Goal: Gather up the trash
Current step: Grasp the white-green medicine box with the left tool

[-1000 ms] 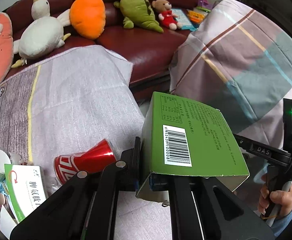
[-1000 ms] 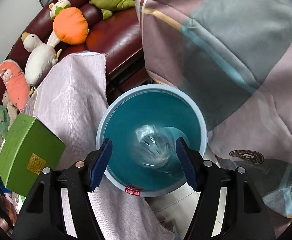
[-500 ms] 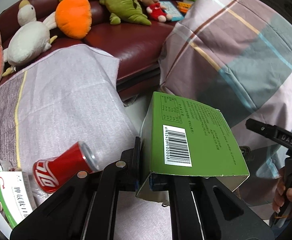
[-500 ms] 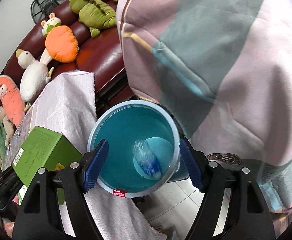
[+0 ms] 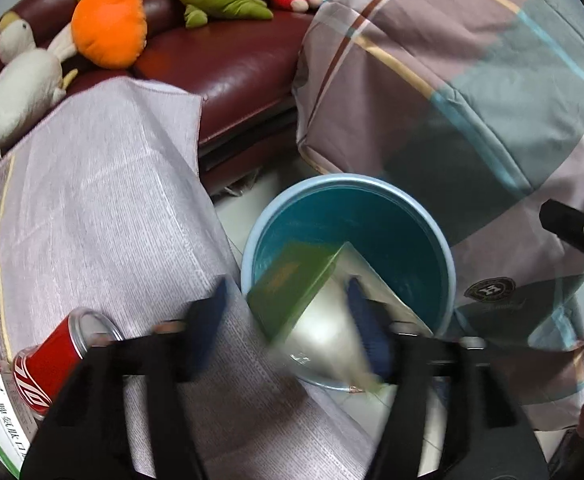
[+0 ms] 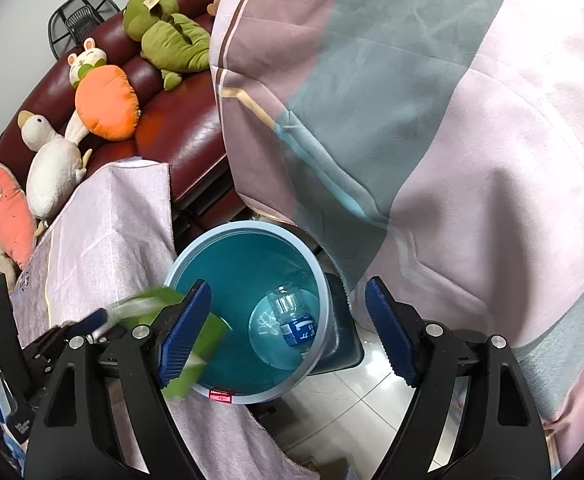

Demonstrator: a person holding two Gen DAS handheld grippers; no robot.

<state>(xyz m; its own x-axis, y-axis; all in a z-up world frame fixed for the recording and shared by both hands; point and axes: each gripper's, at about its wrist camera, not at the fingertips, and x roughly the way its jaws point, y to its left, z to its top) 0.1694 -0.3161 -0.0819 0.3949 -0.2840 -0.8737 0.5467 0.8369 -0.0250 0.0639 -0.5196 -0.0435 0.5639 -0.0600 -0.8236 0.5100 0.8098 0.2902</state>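
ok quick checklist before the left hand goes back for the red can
1. Green box let go: ok, the left gripper jaws have just been opening and the blurred box sits loose between them, tipping into the blue bucket.
2. Box fully in the bucket: cannot tell, it shows only as a blur at the rim.
3. Bottle in the bucket: ok, lying on the bottom.
4. Right gripper free: ok, its jaws have just been opening, nothing between them.
5. Red can reachable: ok, lying on its side on the grey cloth, nothing on top.
6. Room left in the bucket: ok.
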